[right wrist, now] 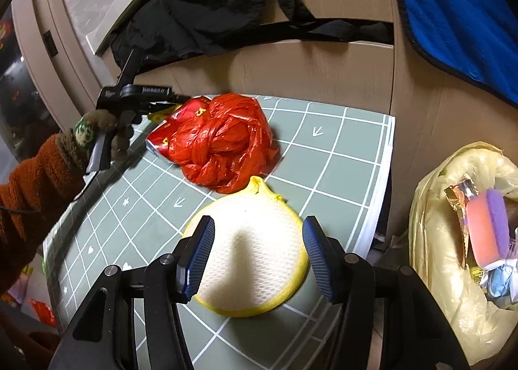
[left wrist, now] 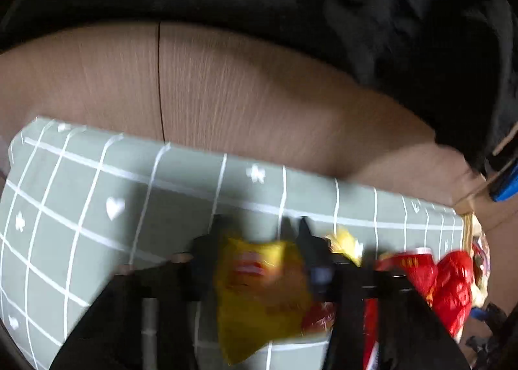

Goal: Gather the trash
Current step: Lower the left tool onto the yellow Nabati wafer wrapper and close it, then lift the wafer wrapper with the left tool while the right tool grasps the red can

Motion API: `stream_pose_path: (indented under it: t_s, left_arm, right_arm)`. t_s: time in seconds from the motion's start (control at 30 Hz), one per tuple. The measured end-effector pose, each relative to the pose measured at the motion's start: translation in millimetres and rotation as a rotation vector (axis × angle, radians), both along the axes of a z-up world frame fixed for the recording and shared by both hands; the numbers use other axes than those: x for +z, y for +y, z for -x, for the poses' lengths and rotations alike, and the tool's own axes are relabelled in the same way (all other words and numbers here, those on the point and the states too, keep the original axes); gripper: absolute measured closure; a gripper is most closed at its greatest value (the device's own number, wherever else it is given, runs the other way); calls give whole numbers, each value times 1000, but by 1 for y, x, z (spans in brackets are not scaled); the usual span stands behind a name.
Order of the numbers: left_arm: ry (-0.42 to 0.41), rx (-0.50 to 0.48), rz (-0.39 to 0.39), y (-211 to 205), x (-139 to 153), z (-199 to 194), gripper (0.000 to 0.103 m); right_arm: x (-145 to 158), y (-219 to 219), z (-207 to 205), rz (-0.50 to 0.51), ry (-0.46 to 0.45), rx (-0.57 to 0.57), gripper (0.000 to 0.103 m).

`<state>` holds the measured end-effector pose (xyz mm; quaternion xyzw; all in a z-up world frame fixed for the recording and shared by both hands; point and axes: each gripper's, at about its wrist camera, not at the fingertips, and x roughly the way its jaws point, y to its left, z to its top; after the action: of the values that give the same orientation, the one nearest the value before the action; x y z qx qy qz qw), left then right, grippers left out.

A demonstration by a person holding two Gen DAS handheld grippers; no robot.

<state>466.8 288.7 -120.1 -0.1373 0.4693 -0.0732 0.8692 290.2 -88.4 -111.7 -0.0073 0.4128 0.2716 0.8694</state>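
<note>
In the blurred left wrist view, my left gripper is shut on a yellow snack wrapper, held above the green grid mat. A crumpled red plastic bag lies to its right. In the right wrist view, my right gripper is open, its blue pads on either side of a round white-and-yellow mesh pad on the mat. The red bag lies just beyond it, with the left gripper at its far left.
A yellowish trash bag with a pink-purple sponge and wrappers stands off the mat at right. Cardboard walls ring the mat, with black cloth and blue cloth draped over them. More litter lies low left.
</note>
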Motion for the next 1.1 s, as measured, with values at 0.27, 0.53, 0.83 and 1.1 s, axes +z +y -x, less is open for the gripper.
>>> stream_pose_path:
  t_s: [0.27, 0.53, 0.83, 1.1]
  left_arm:
    - [3, -46, -43, -18, 4, 95, 68]
    - [-31, -115, 163, -21, 6, 190, 38]
    - [-47, -7, 82, -57, 1, 191, 25]
    - [-27, 117, -125, -89, -3, 203, 25]
  right_arm:
    - [-2, 15, 4, -13, -5, 39, 49]
    - [5, 31, 16, -8, -31, 78, 49]
    - [15, 45, 38, -17, -82, 110, 49]
    - [21, 16, 43, -10, -134, 64, 49]
